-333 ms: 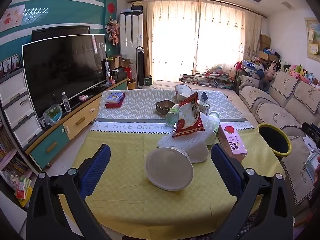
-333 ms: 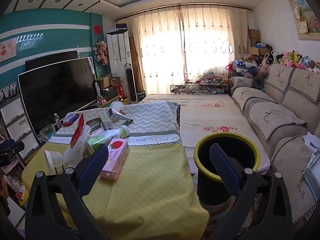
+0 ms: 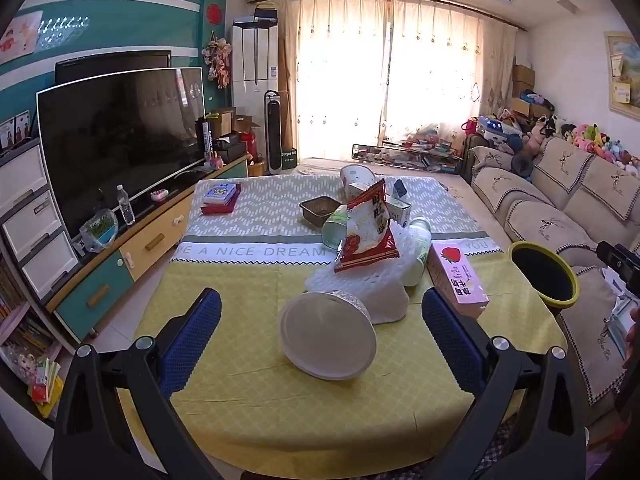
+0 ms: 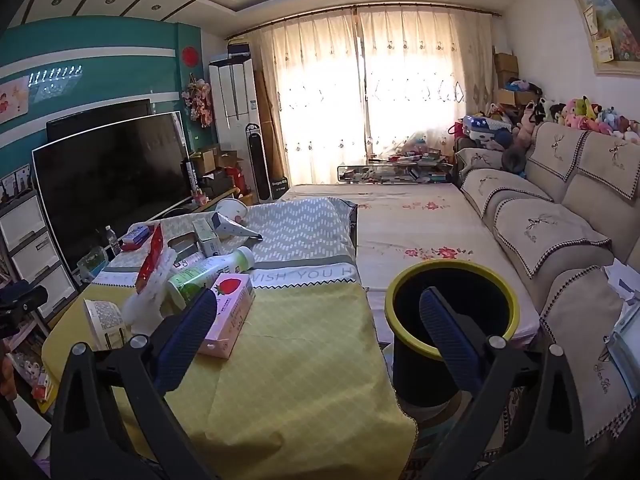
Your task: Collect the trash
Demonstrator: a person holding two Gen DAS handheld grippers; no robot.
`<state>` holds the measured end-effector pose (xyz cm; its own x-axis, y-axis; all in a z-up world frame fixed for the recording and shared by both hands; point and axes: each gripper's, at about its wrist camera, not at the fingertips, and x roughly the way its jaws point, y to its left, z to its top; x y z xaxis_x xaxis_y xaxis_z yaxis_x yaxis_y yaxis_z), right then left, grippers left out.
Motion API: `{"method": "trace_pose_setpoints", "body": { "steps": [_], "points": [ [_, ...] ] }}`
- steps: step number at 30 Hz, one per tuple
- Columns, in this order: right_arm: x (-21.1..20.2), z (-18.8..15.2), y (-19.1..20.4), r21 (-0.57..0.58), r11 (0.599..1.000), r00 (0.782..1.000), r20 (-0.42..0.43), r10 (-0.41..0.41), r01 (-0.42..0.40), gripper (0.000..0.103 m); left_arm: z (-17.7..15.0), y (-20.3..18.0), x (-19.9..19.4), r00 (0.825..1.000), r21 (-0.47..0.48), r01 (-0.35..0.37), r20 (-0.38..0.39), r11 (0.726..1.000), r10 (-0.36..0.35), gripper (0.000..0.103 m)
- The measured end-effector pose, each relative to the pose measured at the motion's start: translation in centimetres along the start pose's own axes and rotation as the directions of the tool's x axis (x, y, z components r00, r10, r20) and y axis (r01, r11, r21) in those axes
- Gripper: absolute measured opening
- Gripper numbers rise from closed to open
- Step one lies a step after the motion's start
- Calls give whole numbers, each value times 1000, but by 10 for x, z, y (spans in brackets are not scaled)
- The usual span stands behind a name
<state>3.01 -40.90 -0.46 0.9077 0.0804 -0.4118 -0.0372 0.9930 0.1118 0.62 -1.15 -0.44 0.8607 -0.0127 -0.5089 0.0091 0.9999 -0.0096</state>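
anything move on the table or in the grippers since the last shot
Nothing visibly changed. The left gripper and right gripper both stand open and empty, neither touching anything. The tipped white cup, the red snack bag, the pink strawberry carton and the yellow-rimmed bin beside the table lie just as they did.

My left gripper (image 3: 320, 334) and right gripper (image 4: 318, 330) look alike: black angular plastic arms, each with silver round screws near the knuckles, ending in blue textured pads (image 3: 192, 340).
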Motion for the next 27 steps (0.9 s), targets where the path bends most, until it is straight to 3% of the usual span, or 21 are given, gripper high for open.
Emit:
{"method": "trace_pose_setpoints", "body": {
  "steps": [27],
  "points": [
    [11, -4, -4, 25, 1000, 999, -39, -4, 5, 97, -2, -6, 3, 999, 1, 32, -15, 999, -32, 99]
  ]
}}
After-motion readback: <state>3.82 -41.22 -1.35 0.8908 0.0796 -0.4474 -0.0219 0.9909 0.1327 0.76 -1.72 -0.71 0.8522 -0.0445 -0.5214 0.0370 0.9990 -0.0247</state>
